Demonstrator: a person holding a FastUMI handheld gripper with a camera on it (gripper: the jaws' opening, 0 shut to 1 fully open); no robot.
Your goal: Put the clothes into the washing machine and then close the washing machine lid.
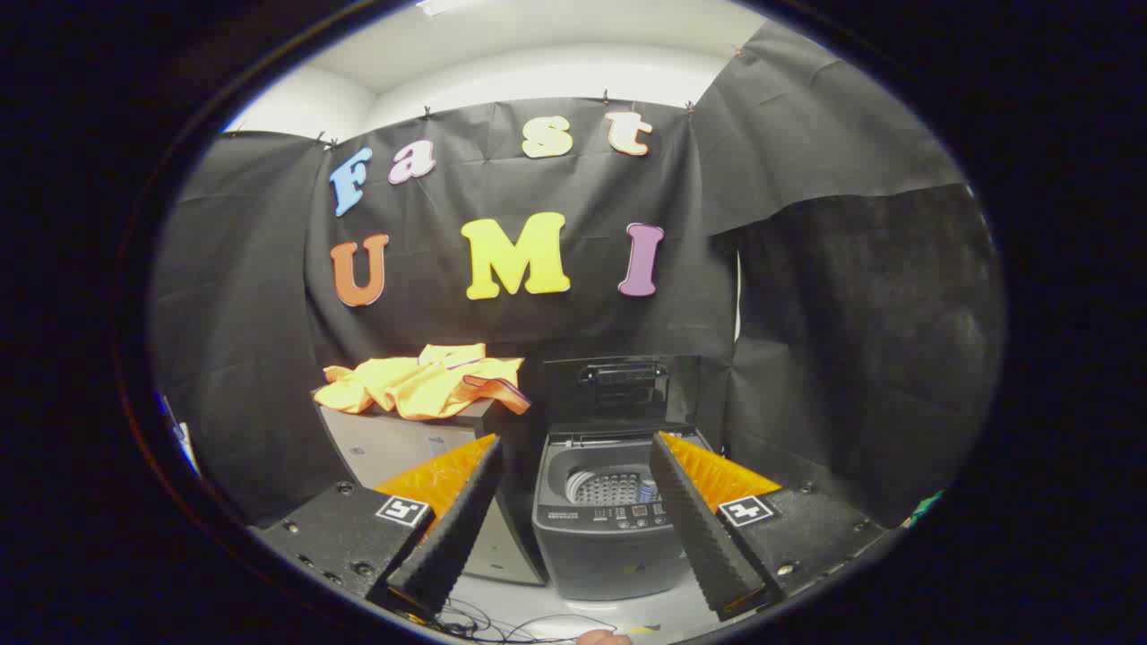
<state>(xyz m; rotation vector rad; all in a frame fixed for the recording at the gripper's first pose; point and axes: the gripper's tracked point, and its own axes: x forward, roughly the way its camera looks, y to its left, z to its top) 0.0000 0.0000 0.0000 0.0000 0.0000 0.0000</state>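
Black cloth wall behind. Small washing machine [609,520] on floor, lid [623,390] up, drum bare. Orange clothes [421,385] piled on box [394,443] just left of machine. Gripper [573,475] fingers wide apart, holding nothing, machine seen between them.
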